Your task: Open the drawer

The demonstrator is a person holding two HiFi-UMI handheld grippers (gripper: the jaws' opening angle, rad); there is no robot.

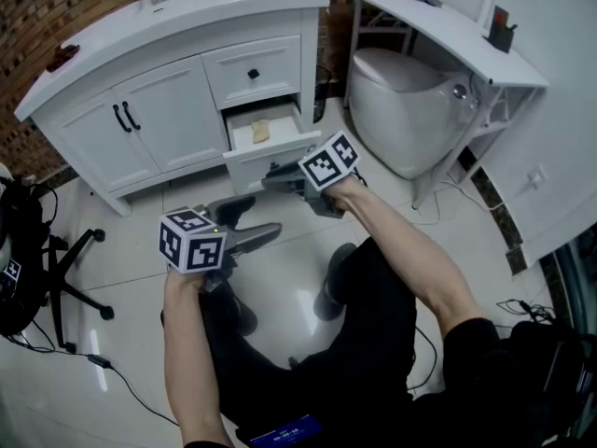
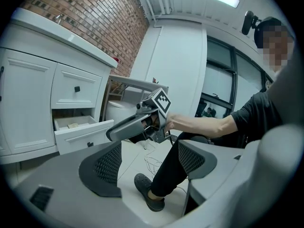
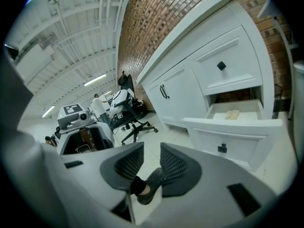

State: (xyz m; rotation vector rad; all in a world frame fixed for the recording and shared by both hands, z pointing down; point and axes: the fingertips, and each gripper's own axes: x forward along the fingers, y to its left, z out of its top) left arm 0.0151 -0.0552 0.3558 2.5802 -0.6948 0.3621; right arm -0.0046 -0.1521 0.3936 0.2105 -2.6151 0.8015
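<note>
Head view: lower drawer (image 1: 264, 136) of white vanity (image 1: 177, 26) standing pulled out. Right gripper (image 1: 272, 179) near its front, jaws narrowly parted, gripping nothing; pull judged finished. Left gripper (image 1: 250, 220) held aside, jaws wide, empty.

No legible words, brands or numbers anywhere. Only black-and-white square marker patterns, not readable as text, on the white cubes of the left gripper (image 1: 264, 215) and right gripper (image 1: 272, 179).

We find open floor (image 1: 131, 250) at lower left, leading up to the pulled-out drawer (image 1: 252, 161); the toilet (image 1: 406, 110) crowds its right (just beside), and a chair (image 1: 54, 283) blocks the left edge.
</note>
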